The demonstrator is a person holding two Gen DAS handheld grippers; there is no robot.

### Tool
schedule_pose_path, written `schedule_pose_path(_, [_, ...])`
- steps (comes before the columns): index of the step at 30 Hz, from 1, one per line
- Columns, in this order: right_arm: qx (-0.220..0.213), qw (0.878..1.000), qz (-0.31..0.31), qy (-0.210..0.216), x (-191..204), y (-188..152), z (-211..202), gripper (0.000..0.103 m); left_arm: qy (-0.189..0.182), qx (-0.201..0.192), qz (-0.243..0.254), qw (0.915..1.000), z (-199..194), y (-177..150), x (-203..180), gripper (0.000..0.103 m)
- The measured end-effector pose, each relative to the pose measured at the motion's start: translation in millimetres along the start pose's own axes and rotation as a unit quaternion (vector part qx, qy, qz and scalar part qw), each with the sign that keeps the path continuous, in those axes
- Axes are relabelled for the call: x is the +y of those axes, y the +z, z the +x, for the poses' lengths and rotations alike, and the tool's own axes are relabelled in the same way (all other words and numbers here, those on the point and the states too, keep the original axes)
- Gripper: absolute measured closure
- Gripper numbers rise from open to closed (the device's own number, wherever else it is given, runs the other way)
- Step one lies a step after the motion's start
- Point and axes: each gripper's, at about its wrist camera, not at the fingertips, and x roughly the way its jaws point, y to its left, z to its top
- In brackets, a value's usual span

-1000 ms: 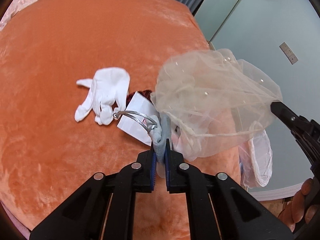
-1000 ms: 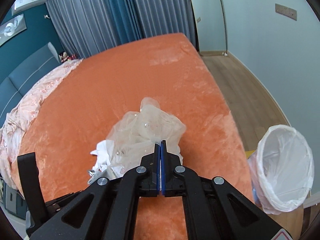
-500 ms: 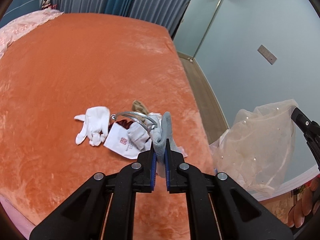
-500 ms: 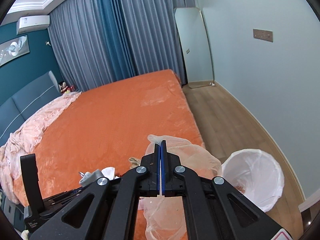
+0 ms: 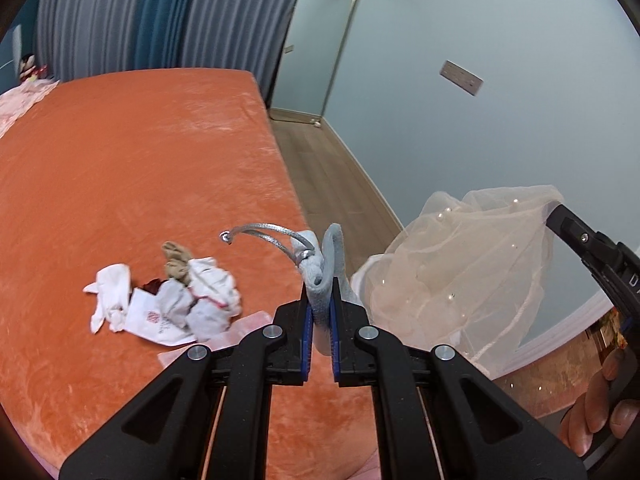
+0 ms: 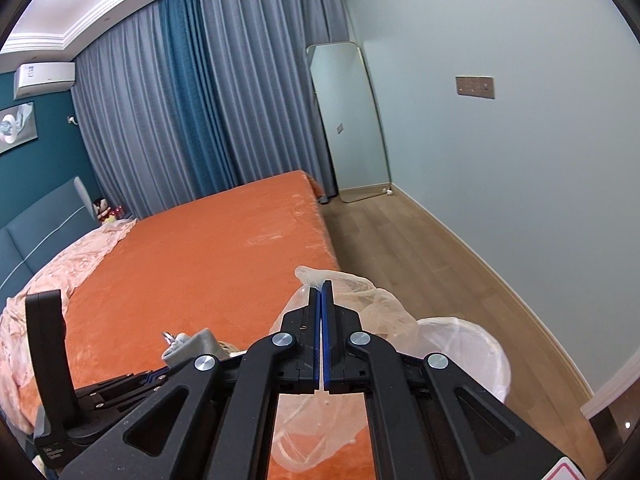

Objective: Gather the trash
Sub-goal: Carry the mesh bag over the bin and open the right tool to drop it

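Item: sheer beaded netting (image 5: pixel 472 264), pinched in the right gripper (image 6: pixel 321 292), jaws fully closed on its edge; it hangs off the bed's side above the white-lined bin (image 6: pixel 476 350).
Item: pale blue sock with silver cord (image 5: pixel 320 264), clamped narrowly in the left gripper (image 5: pixel 319 304), held above the orange bedspread (image 5: pixel 140 168).
Remaining on bed: white glove (image 5: pixel 110 296), crumpled papers (image 5: pixel 200 300).
Handling note: centre each load over the bin's mouth before releasing; netting likely drifts and snags.

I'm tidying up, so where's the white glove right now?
In the left wrist view, the white glove lies on the orange bed, at the left end of the crumpled paper pile.
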Motion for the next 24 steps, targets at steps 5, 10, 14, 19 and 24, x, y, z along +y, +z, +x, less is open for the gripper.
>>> schedule_pose_path(5, [0.001, 1.0, 0.006, -0.024, -28.2, -0.1, -1.1, 0.102, -0.023, 0.011, 0.026, 0.9994, 16.1, 3.5, -37.1, 0.096])
schedule_pose_path(10, [0.004, 0.999, 0.017, -0.044, -53.7, 0.3, 0.9, 0.102, -0.045, 0.024, 0.044, 0.9977, 34.0, 7.2, -67.4, 0.096])
schedule_pose_path(14, [0.01, 0.998, 0.025, -0.058, -70.9, -1.3, 6.2, 0.102, -0.064, 0.034, 0.055, 0.9958, 47.9, 10.9, -87.6, 0.096])
schedule_pose_path(19, [0.023, 0.996, 0.036, -0.072, -90.6, -7.5, 17.4, 0.102, -0.084, 0.042, 0.069, 0.9932, 68.6, 16.8, -112.5, 0.096])
schedule_pose_path(24, [0.039, 0.995, 0.049, -0.082, -109.6, -15.5, 31.1, 0.102, -0.09, 0.052, 0.084, 0.9911, 89.9, 20.8, -132.7, 0.095])
